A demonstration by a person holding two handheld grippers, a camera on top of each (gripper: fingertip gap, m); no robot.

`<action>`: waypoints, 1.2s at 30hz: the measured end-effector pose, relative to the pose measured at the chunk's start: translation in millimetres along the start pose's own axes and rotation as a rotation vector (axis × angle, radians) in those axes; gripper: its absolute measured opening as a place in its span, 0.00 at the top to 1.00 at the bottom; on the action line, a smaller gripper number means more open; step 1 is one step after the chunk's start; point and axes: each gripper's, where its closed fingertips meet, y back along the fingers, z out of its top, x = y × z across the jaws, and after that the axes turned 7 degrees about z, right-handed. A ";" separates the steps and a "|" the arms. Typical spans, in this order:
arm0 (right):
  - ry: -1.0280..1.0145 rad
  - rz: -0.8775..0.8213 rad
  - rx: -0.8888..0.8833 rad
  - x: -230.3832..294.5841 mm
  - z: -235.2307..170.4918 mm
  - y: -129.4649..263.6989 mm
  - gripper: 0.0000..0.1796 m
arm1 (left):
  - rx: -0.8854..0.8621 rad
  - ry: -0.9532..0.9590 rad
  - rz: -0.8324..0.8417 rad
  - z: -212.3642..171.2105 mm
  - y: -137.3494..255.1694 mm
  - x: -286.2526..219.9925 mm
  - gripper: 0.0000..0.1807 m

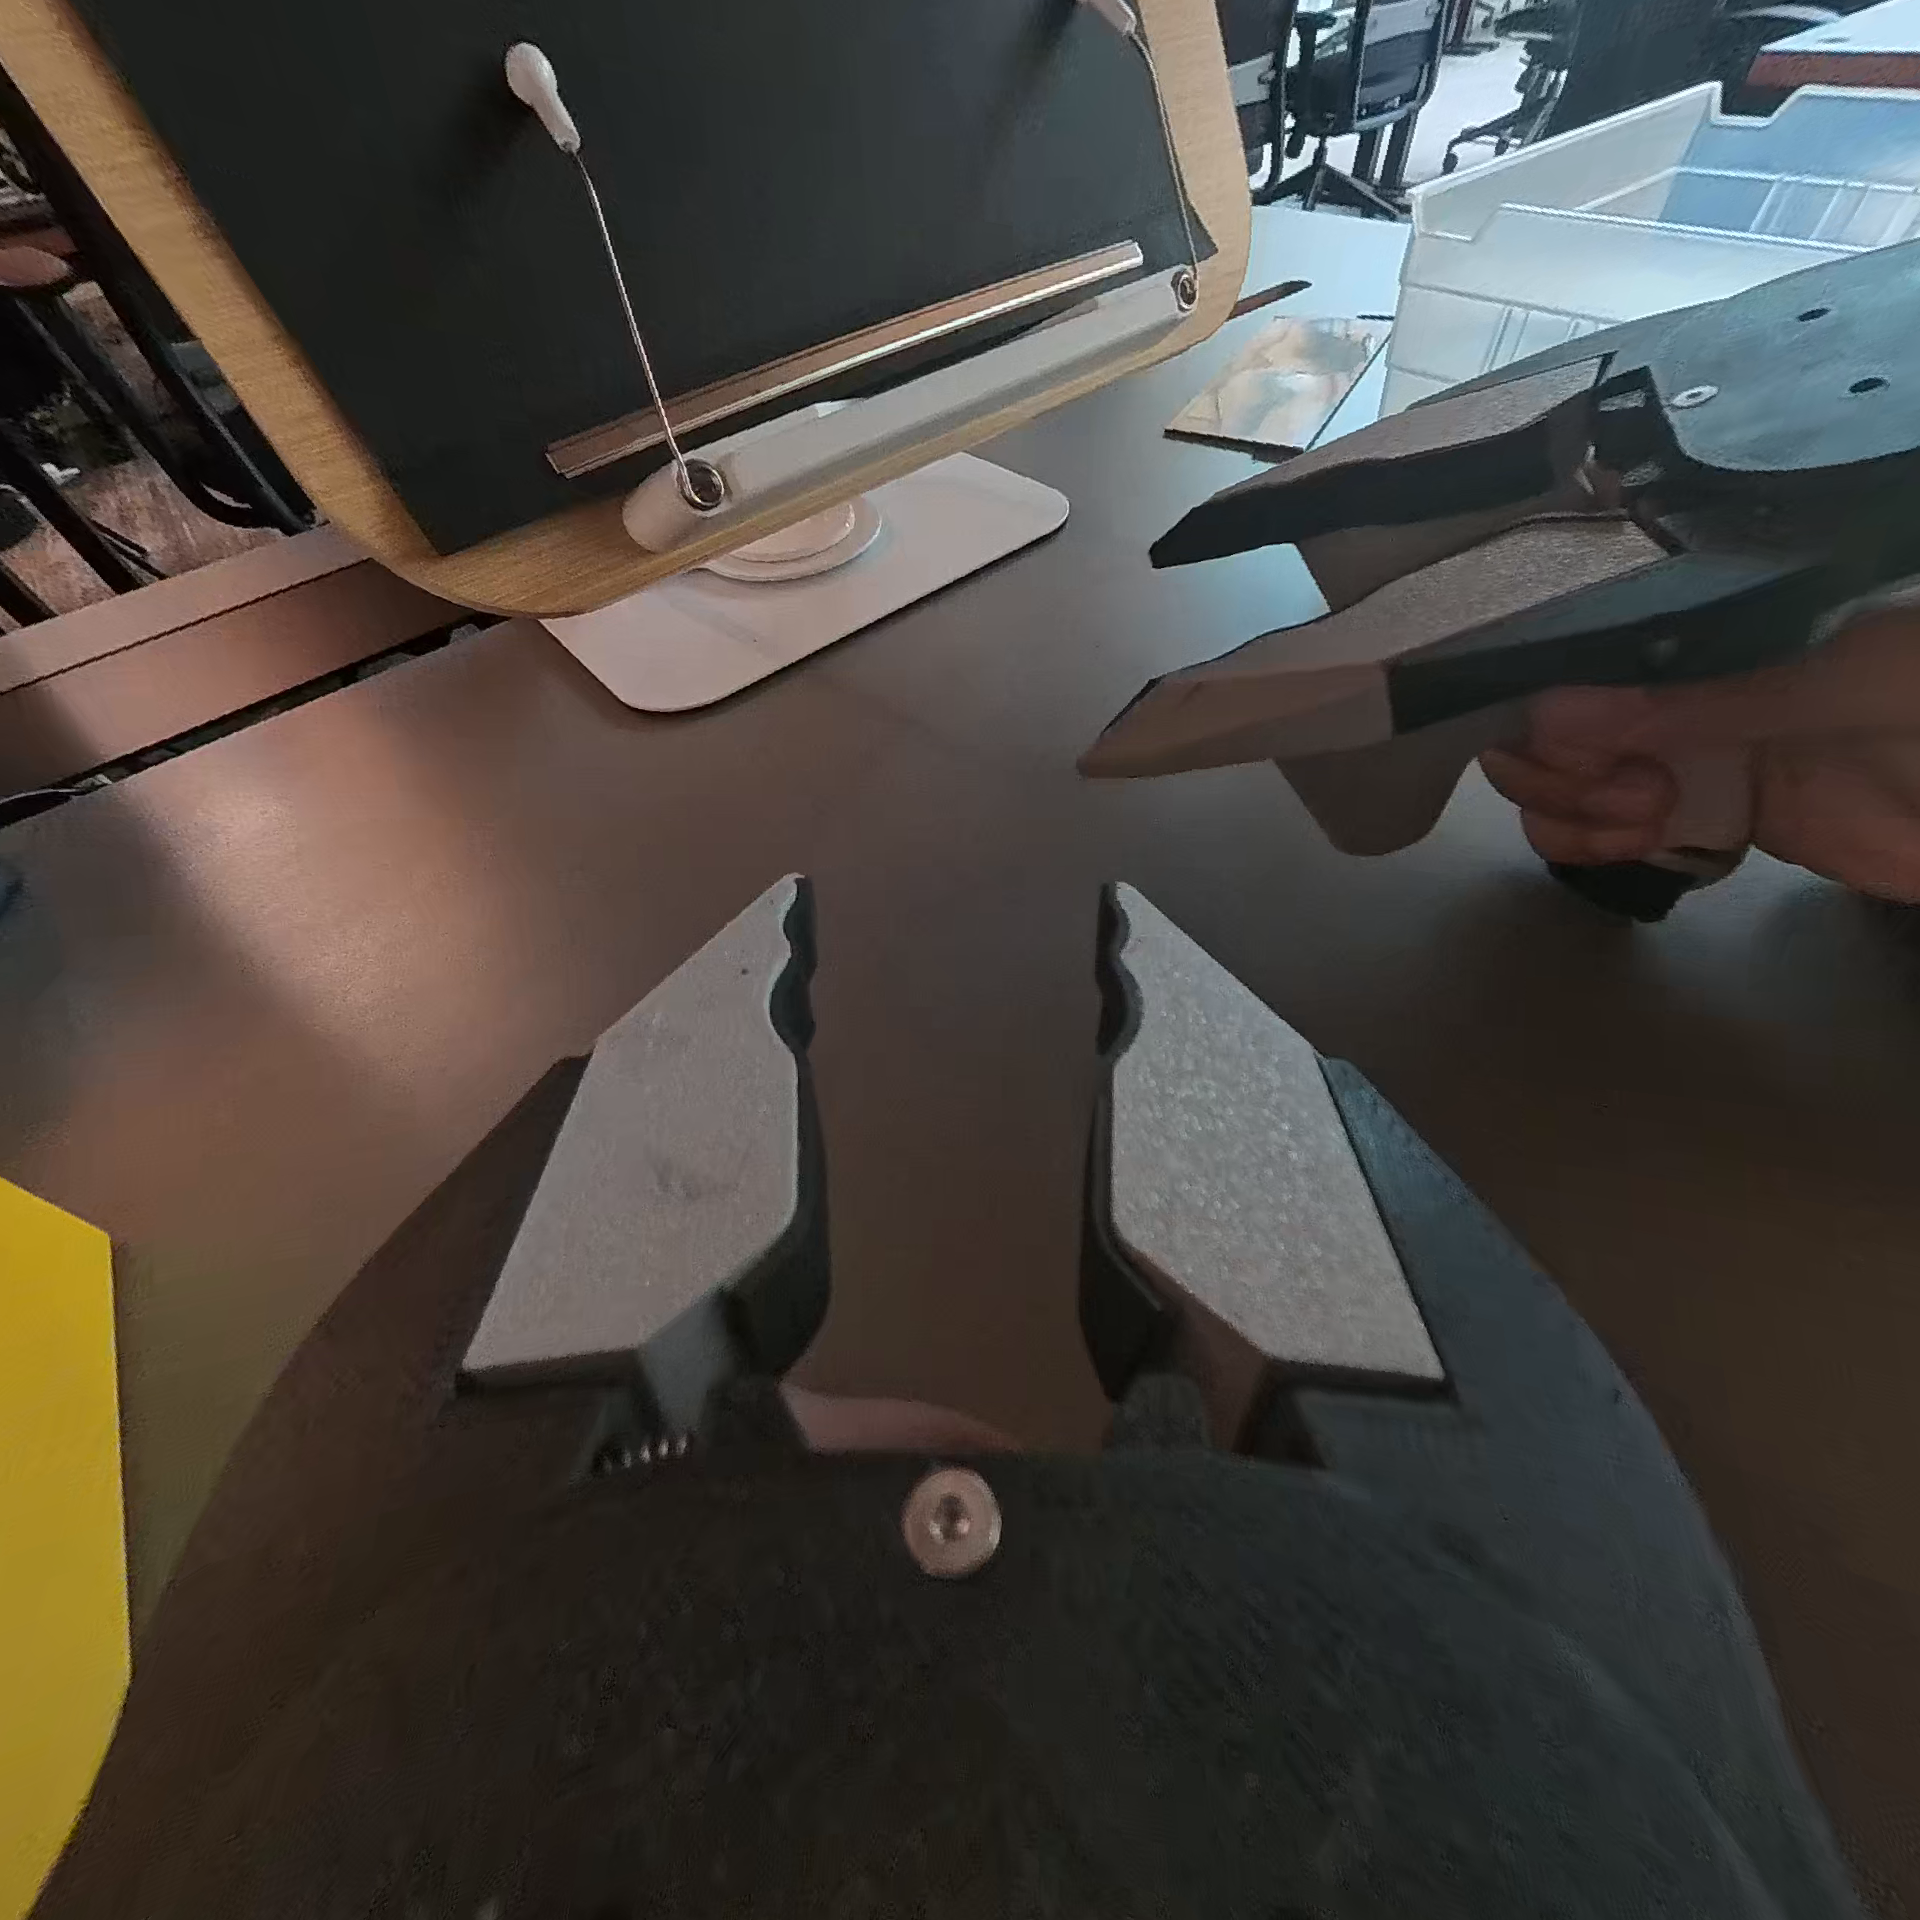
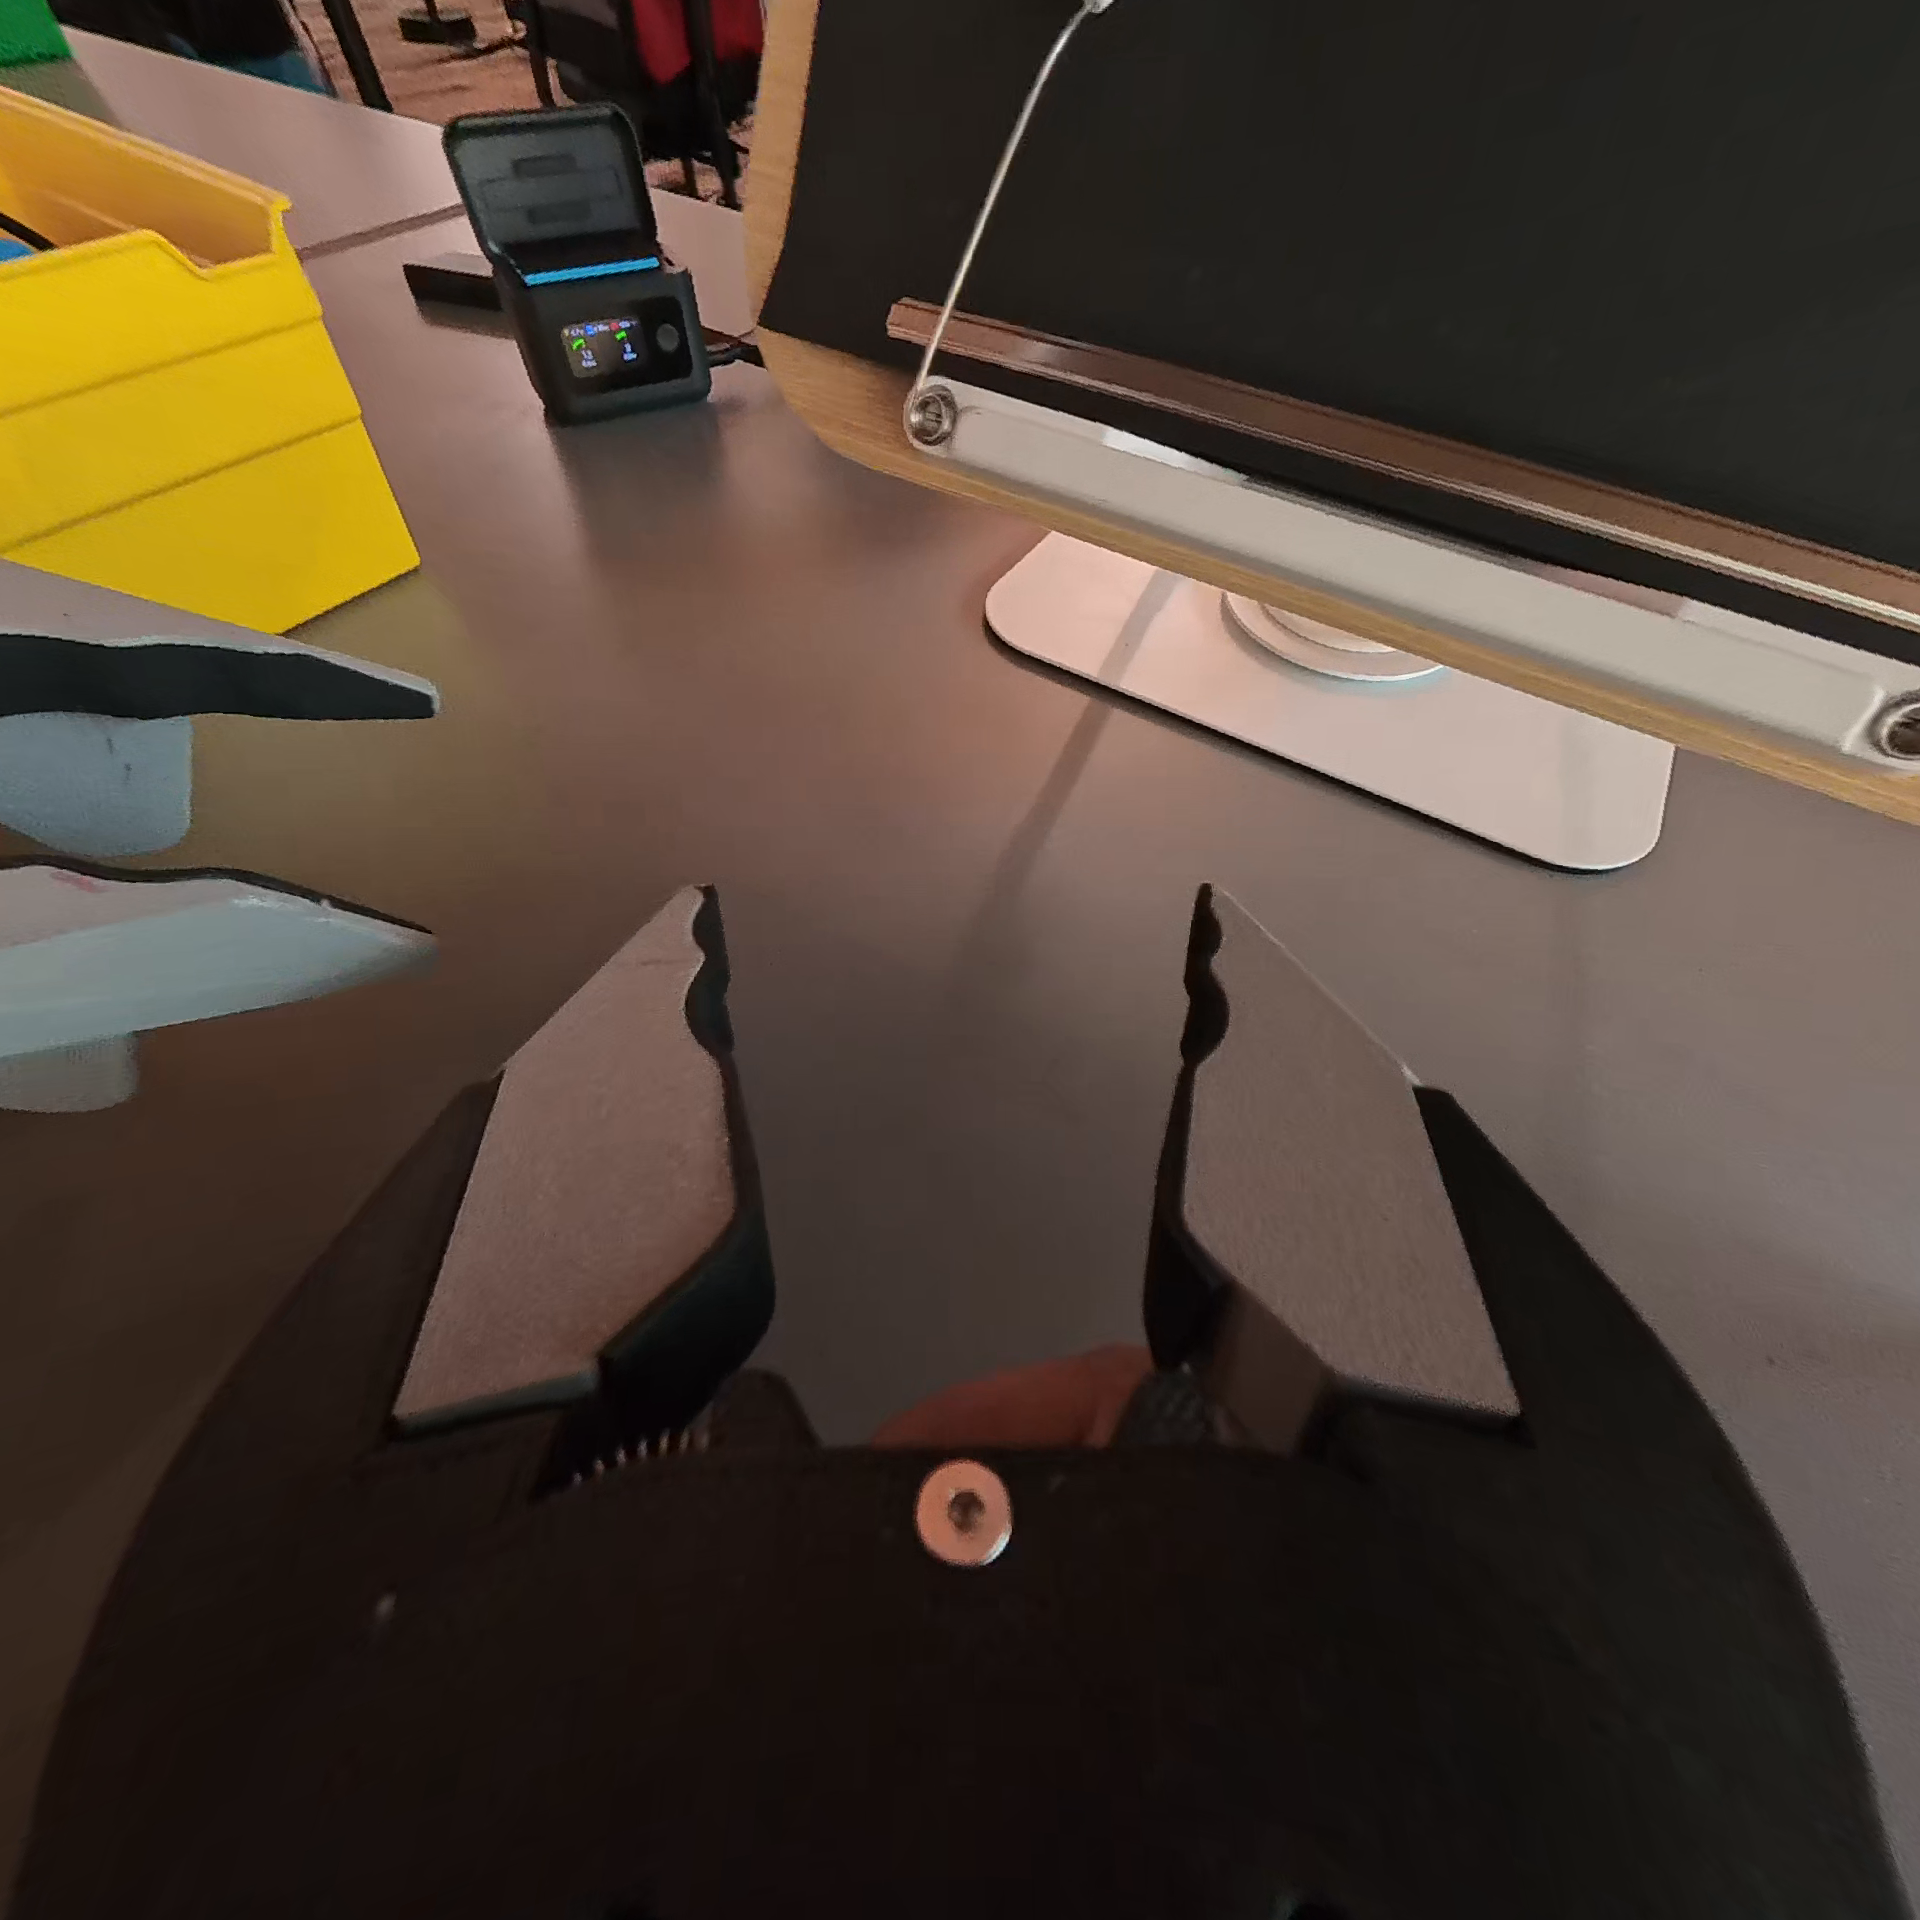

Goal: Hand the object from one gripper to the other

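No object is held by either tool. The left gripper [image 1: 956,894] is seen with its jaws parted and only the dark table [image 1: 416,883] showing between them; the right gripper [image 2: 956,899] is spread wider, equally empty. The object to be handed over cannot be picked out in either view — it may lie out of frame. Judged from this, the handover is either finished or not begun; which cannot be told.

A book stand [image 1: 727,260] is seen ahead — a yellow bin [image 2: 177,416] off to the left.
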 end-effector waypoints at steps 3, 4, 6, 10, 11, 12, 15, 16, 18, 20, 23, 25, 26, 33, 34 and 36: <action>-0.004 -0.012 0.000 -5.0 -0.6 0.9 0.53 | -0.004 0.003 -0.002 0.4 0.3 0.1 0.72; -0.007 -0.012 0.001 -5.8 -0.9 1.0 0.53 | -0.005 0.002 -0.003 0.5 0.3 -0.1 0.72; -0.013 -0.007 -0.002 -6.1 -0.9 1.5 0.54 | -0.006 -0.007 -0.007 0.5 0.4 -1.4 0.72; 0.018 -0.003 0.008 -3.7 -2.5 3.7 0.53 | -0.015 -0.026 -0.021 0.9 2.4 -5.5 0.72; 0.024 -0.004 0.009 -3.4 -2.7 4.0 0.53 | -0.020 -0.024 -0.027 1.3 3.7 -6.2 0.72; 0.026 -0.004 0.008 -3.3 -2.6 4.1 0.53 | -0.023 -0.019 -0.031 1.4 5.7 -6.5 0.72; 0.018 -0.005 -0.001 -4.2 -1.6 5.1 0.54 | -0.024 -0.028 -0.044 1.1 19.4 -8.9 0.72; 0.019 -0.005 -0.007 -4.2 -1.0 5.7 0.54 | -0.024 -0.038 -0.067 3.8 28.0 -13.5 0.72; 0.029 0.000 -0.007 -2.6 -0.9 5.9 0.54 | -0.022 -0.059 -0.129 14.7 51.3 -22.7 0.72; 0.040 0.007 0.000 -0.7 -1.6 5.2 0.54 | -0.046 -0.103 -0.118 36.7 77.2 -16.8 0.71; 0.042 0.014 0.010 0.3 -2.8 4.2 0.53 | -0.112 -0.096 -0.062 81.3 113.5 16.2 0.74; 0.044 0.024 0.010 1.5 -2.9 4.2 0.53 | -0.096 -0.075 0.000 96.4 126.2 55.2 0.74; 0.045 0.024 0.008 1.6 -2.7 4.4 0.53 | -0.061 -0.081 0.053 96.0 127.5 80.3 0.73; 0.078 0.024 0.014 5.3 -3.3 4.3 0.54 | 0.333 0.005 0.336 12.8 105.4 230.3 0.75; 0.077 0.024 0.014 5.1 -3.3 4.4 0.54 | 0.385 0.016 0.349 -0.2 102.6 239.1 0.76; 0.071 0.028 0.012 4.9 -3.3 4.6 0.55 | 0.439 0.011 0.373 -17.3 98.2 250.6 0.76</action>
